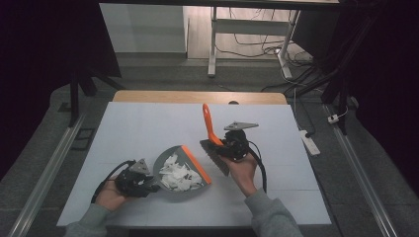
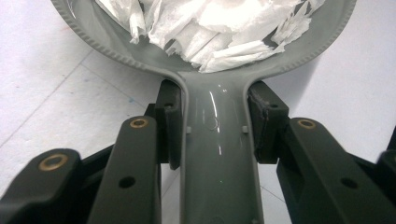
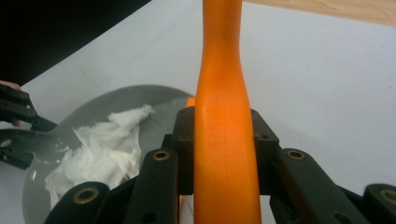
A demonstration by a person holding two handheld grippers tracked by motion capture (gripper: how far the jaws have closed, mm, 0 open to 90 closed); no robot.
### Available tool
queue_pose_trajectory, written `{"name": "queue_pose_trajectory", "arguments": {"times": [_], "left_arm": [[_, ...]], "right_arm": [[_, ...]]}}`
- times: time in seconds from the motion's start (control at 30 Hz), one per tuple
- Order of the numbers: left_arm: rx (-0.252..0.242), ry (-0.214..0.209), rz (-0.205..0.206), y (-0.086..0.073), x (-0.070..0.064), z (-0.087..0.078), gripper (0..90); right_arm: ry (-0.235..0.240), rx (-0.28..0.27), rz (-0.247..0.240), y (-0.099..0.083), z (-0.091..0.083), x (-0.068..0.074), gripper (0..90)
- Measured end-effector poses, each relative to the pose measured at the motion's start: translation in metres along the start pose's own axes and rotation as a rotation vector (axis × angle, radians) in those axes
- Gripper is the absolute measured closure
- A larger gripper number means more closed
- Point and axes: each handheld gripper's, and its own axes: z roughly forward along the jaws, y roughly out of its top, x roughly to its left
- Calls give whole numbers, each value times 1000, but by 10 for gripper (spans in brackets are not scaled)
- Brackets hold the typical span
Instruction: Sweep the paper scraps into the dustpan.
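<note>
Dustpan: grey, with an orange lip, it lies on the bench just ahead of the person's left hand, its mouth turned toward the brush; that facing probably lets scraps be swept straight in.
Paper scraps: white torn pieces are heaped inside the pan, toward its back wall, which suggests the sweeping is largely done.
Left gripper: its fingers pinch the dustpan's handle from both sides, right where the handle meets the bowl; a hold that close to the bowl likely keeps the pan from swivelling while the brush pushes against it.
Brush: orange-handled, dark bristles low beside the pan's orange lip, handle slanting up and away from the person.
Right gripper: its fingers are clamped on the brush handle at its lower part, near the head, probably for control over short strokes.
Bench: a flat white top with faint seam lines, a strip of wood showing at the far edge; I see no loose scraps on it.
Room: dim, dark curtains at the sides, grey floor, a white desk frame and tangled cables beyond, a power strip on the floor at the right.
</note>
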Motion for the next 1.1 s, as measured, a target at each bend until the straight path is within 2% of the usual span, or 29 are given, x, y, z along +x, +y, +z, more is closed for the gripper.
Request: {"name": "queue_pose_trajectory", "arguments": {"times": [0.2, 0.57, 0.93, 1.1], "left_arm": [[-14, 40, -44, 0, 3, -3, 618], [-76, 93, -147, -1, 6, -13, 618], [-115, 131, -206, -4, 8, -19, 618], [-137, 156, -260, -6, 10, -23, 618]], "right_arm": [[-12, -2, 6, -7, -15, -9, 702], [-41, 3, -2, -24, -44, -21, 702], [-44, 11, -4, -39, -68, -31, 702], [-40, 23, -16, -46, -76, -33, 702]]}}
